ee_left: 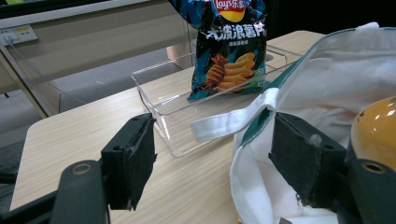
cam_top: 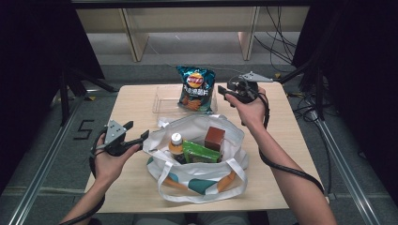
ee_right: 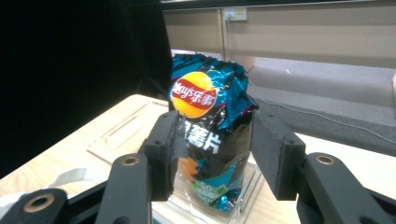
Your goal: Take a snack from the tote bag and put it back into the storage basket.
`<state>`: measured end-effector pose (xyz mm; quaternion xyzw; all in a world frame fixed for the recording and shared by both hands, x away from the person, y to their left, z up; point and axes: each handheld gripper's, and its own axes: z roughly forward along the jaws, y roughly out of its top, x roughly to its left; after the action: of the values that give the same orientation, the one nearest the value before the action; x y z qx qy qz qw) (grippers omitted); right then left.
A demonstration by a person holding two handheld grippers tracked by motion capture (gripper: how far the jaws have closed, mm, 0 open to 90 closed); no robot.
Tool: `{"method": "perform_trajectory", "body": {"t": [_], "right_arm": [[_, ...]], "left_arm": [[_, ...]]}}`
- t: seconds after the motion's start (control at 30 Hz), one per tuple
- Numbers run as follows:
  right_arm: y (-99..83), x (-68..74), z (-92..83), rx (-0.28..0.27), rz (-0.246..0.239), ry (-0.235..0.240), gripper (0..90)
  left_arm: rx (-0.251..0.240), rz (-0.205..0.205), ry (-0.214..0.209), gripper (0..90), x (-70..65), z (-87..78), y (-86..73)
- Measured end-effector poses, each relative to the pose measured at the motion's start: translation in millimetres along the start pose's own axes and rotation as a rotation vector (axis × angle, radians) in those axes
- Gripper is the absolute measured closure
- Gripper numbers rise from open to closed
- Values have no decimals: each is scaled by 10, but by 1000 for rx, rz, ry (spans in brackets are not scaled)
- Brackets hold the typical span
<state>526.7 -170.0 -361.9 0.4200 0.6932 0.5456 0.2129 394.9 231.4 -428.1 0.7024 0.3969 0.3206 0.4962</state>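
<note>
A: What's nearest?
B: The left gripper (cam_top: 136, 133), jaws apart, one either side of the tote (cam_top: 234, 161) rim, not pinching it.
A: And farther off?
B: The chip bag (cam_top: 195, 88) stands in the clear tray (cam_top: 162, 105); the right gripper (cam_top: 224, 93) beside it, spread, grasping nothing.

You are looking at a glossy, crinkled foil crisp bag (ee_right: 210, 126) standing in a clear, smooth plastic tray (ee_left: 187, 116). The matt white cloth tote bag (cam_top: 197, 159) is lying on a pale, matt wood-grain table (cam_top: 136, 101). Rough black foam is lining the right gripper (ee_right: 212, 154) pads (ee_right: 176, 140).
</note>
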Motion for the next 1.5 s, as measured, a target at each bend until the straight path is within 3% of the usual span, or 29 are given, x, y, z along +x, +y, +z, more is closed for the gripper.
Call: {"method": "perform_trajectory", "body": {"t": [0.03, 0.07, 0.1, 0.4, 0.57, 0.6, 0.7, 1.0, 1.23, 1.33, 1.43, 1.5], "right_arm": [[0, 0, 0, 0, 0, 0, 535], [-11, -1, -46, -14, -30, 9, 541], [-15, 24, -76, -9, -11, 15, 542], [-92, 108, -285, -12, -54, 63, 549], [-169, 167, -394, 1, -46, 93, 549], [-186, 163, -398, -8, -67, 110, 549], [-219, 179, -446, -6, -56, 106, 549], [-332, 224, -623, 12, -69, 149, 543], [-441, 300, -777, 21, -51, 184, 528], [-476, 309, -822, 11, -88, 198, 524], [-511, 334, -871, 22, -58, 187, 521], [-523, 322, -862, 5, -79, 190, 520]], "left_arm": [[0, 0, 0, 299, 0, 0, 0], [1, -1, 0, 299, -3, 0, -1], [1, -1, 1, 299, -2, -1, -1], [1, -3, -1, 306, -4, 2, -4], [3, 0, -2, 307, -7, 4, -8], [3, 0, -2, 307, -7, 3, -7], [2, -1, 0, 307, -7, 1, -6], [-1, 0, 0, 308, -13, -9, -5], [2, 1, -2, 308, -7, -23, -14], [-4, -7, -1, 309, 0, -25, -19], [-6, -6, 1, 309, 2, -27, -17], [-6, -4, 1, 309, -1, -27, -16]]}}
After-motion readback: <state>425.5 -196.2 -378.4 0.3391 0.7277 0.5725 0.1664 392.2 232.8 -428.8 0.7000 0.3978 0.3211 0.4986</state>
